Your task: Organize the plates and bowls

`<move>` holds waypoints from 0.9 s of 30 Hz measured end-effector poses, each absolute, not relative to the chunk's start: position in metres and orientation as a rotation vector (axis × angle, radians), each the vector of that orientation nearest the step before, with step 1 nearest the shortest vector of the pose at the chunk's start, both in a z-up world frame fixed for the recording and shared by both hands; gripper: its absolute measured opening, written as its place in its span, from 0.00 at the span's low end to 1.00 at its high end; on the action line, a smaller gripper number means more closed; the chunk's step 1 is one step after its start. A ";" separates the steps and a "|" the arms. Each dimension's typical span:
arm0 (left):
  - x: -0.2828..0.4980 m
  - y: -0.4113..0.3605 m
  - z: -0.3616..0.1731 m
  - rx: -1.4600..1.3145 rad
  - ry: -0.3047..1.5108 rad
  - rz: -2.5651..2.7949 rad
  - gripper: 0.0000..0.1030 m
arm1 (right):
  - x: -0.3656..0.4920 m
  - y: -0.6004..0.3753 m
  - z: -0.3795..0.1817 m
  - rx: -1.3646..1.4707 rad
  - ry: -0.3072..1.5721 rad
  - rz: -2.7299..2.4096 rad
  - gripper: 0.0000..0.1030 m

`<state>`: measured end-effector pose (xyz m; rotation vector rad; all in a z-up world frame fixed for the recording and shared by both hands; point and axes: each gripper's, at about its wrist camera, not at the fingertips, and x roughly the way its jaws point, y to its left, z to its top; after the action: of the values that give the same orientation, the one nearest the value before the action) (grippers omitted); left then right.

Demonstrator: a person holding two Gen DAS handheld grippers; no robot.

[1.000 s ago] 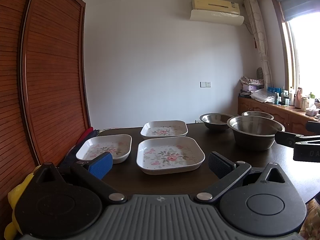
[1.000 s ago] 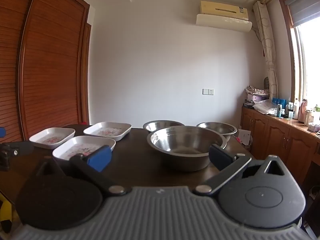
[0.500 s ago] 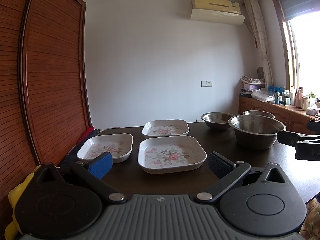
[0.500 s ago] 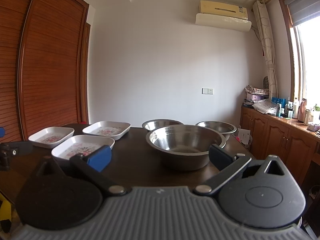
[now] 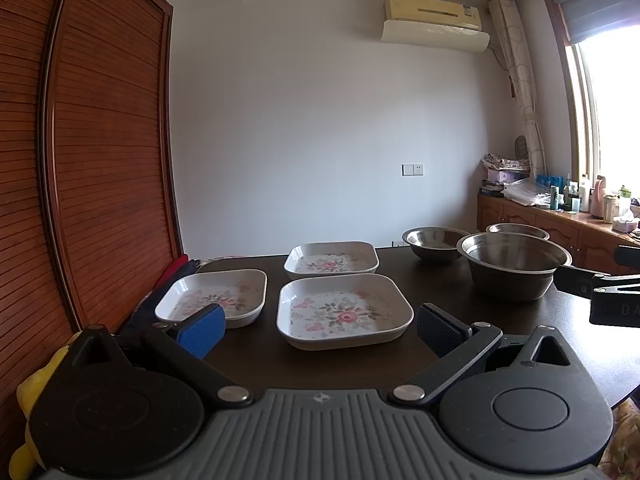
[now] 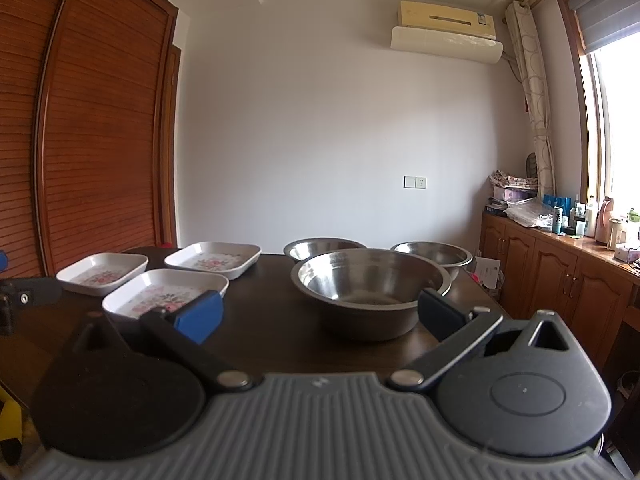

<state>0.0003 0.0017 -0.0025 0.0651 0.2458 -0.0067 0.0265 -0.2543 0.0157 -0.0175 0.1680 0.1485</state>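
L tool (image 5: 320,326) & R tool (image 6: 320,314) spread, empty; bare table (image 5: 432,276) btwn 3 plates (image 5: 344,310), 3 bowls (image 6: 372,290).

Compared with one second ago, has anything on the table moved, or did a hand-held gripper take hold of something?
Nothing was taken or let go. Both views drifted only slightly, so each hand-held gripper barely shifted. The left hand-held gripper is open before the nearest plate, and the right hand-held gripper is open before the big bowl. All three plates and three bowls stayed in place on the table.
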 end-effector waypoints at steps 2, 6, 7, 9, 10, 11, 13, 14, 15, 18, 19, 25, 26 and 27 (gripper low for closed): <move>0.000 0.002 -0.002 0.063 0.247 -0.008 1.00 | 0.027 -0.255 0.016 -0.017 0.168 0.149 1.00; 0.000 0.003 -0.002 0.066 0.246 -0.007 1.00 | 0.026 -0.255 0.016 -0.017 0.167 0.149 1.00; 0.000 0.003 -0.002 0.066 0.246 -0.006 1.00 | 0.026 -0.255 0.015 -0.017 0.166 0.150 1.00; 0.000 0.003 -0.002 0.068 0.245 -0.005 1.00 | 0.026 -0.255 0.015 -0.017 0.166 0.150 1.00; 0.000 0.003 -0.002 0.068 0.244 -0.004 1.00 | 0.026 -0.255 0.015 -0.019 0.167 0.150 1.00; 0.001 0.003 -0.002 0.068 0.244 -0.003 1.00 | 0.026 -0.255 0.016 -0.019 0.166 0.149 1.00; 0.001 0.003 -0.002 0.070 0.244 -0.002 1.00 | 0.026 -0.255 0.016 -0.017 0.166 0.150 1.00; 0.001 0.003 -0.002 0.070 0.246 -0.002 1.00 | 0.026 -0.255 0.016 -0.018 0.166 0.150 1.00; 0.001 0.003 -0.002 0.070 0.246 -0.002 1.00 | 0.026 -0.254 0.016 -0.019 0.166 0.149 1.00; 0.001 0.002 -0.002 0.071 0.249 -0.006 1.00 | 0.026 -0.255 0.015 -0.018 0.164 0.149 1.00; 0.001 0.002 -0.002 0.073 0.249 -0.007 1.00 | 0.026 -0.254 0.015 -0.018 0.165 0.150 1.00; 0.001 0.003 -0.003 0.075 0.253 -0.011 1.00 | 0.026 -0.254 0.014 -0.018 0.162 0.156 1.00; 0.002 0.003 -0.003 0.074 0.254 -0.012 1.00 | 0.026 -0.254 0.014 -0.019 0.163 0.155 1.00; 0.002 0.003 -0.004 0.074 0.256 -0.012 1.00 | 0.026 -0.253 0.013 -0.019 0.163 0.156 1.00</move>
<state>0.0019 0.0028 -0.0037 0.0738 0.2559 -0.0121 0.0263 -0.2533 0.0132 -0.0192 0.1634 0.1563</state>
